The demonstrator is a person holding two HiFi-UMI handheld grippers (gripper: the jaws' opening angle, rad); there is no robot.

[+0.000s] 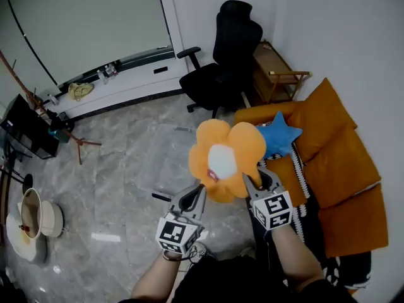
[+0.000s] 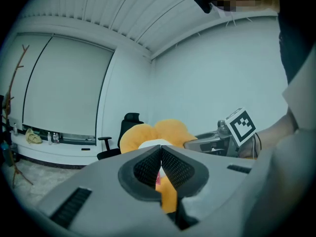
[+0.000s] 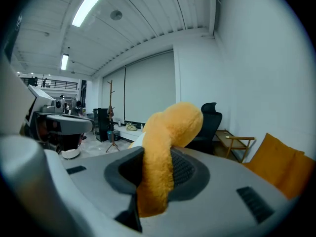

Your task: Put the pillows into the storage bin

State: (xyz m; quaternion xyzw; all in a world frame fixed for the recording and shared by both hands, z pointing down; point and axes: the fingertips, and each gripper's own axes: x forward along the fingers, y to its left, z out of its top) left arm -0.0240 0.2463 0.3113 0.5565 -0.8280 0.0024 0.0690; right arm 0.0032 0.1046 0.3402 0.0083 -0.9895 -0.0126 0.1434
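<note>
An orange flower-shaped pillow (image 1: 224, 156) with a white centre hangs in the air in front of me, held from below by both grippers. My left gripper (image 1: 200, 192) is shut on its lower left edge, and a small red tag (image 2: 158, 180) shows between the closed jaws. My right gripper (image 1: 253, 183) is shut on a thick orange petal (image 3: 158, 167) at the lower right. A clear storage bin (image 1: 165, 160) stands on the floor behind the pillow, partly hidden by it. A blue star pillow (image 1: 278, 135) lies on the orange sofa (image 1: 341, 163).
A black office chair (image 1: 221, 59) stands near the wall with a small wooden side table (image 1: 278, 74) to its right. A coat stand (image 1: 38, 103) and a dark cabinet (image 1: 25, 128) are at the left. Round white items (image 1: 31, 223) sit on the marble floor.
</note>
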